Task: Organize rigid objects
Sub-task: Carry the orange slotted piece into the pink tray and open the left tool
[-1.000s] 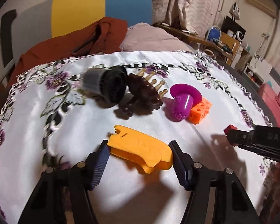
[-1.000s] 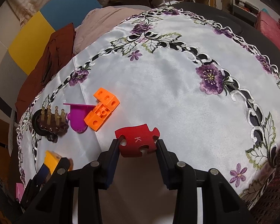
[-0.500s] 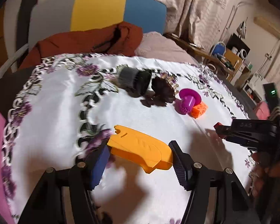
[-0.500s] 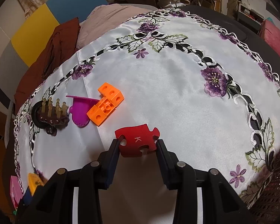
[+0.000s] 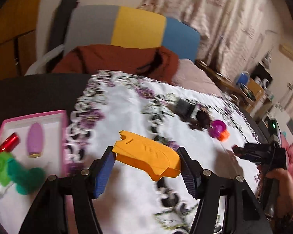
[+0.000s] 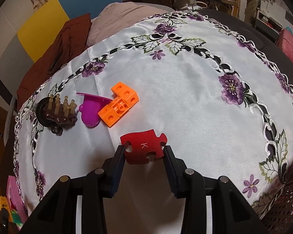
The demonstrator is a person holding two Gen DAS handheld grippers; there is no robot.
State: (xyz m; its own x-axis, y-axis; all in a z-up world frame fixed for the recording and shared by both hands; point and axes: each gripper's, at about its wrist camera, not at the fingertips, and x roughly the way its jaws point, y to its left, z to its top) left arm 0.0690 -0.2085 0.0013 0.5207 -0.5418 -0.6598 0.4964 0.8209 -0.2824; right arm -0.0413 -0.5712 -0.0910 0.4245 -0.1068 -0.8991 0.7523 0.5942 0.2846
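Red foam puzzle piece point(image 6: 144, 148), printed with a white letter "K", sits clamped between the pads of the right gripper point(image 6: 144, 152), held above the white satin tablecloth with purple embroidered flowers point(image 6: 185, 97). No other writing is legible in either view. Beyond the piece, on the cloth, lie an orange plastic block cluster point(image 6: 119, 106), touching a magenta perforated plastic cup point(image 6: 90, 111), and beside that a dark brown peg holder with tan pegs point(image 6: 58, 111). The left gripper point(image 5: 145, 162) is closed on a flat orange-yellow plastic shell point(image 5: 148, 155), one pad at each end, carried above the cloth edge. To its left stands a pink-rimmed white tray point(image 5: 34, 115) containing a lilac oval piece point(image 5: 35, 138), a red metallic cylinder point(image 5: 8, 142) and a blurred green object point(image 5: 15, 173).
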